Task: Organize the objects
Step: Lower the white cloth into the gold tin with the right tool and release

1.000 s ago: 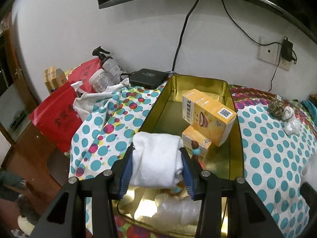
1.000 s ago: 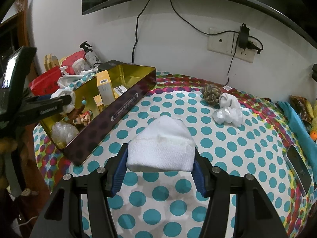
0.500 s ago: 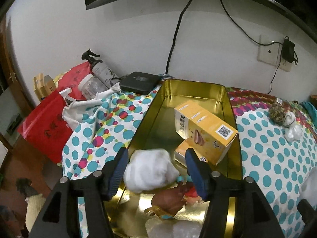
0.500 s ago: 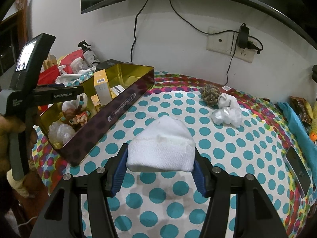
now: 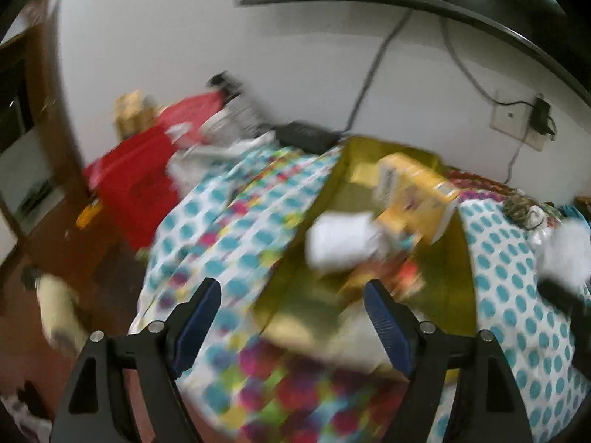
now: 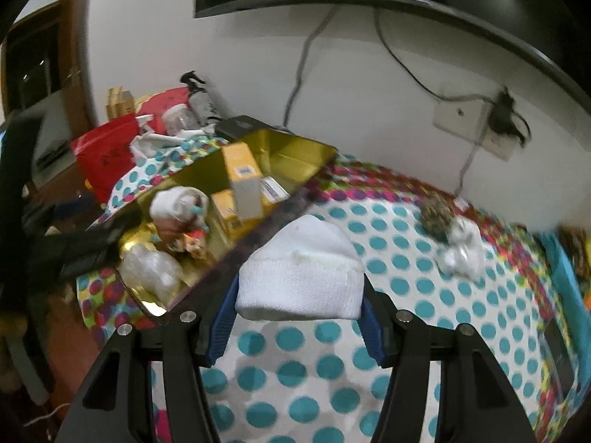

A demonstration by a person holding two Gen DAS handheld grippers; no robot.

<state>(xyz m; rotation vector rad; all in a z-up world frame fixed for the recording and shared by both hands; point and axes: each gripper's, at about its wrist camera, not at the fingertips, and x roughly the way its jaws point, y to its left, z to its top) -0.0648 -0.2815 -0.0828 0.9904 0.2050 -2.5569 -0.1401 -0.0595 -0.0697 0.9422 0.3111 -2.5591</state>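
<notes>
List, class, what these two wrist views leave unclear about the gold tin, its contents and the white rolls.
- Left wrist view: motion blur smears the yellow boxes; print unreadable.
- Right wrist view: the held white roll hides the gold tin wall behind it.
- Right wrist view: small figurines too blurred to identify.
- Right wrist view: left gripper cut off; fingers unseen.

A black cable (image 6: pixel 299 85) hangs down the white wall (image 6: pixel 369 92). A charger (image 6: pixel 504 114) sits in the socket (image 6: pixel 476 125). A red bag (image 6: pixel 105 155) stands at left.
</notes>
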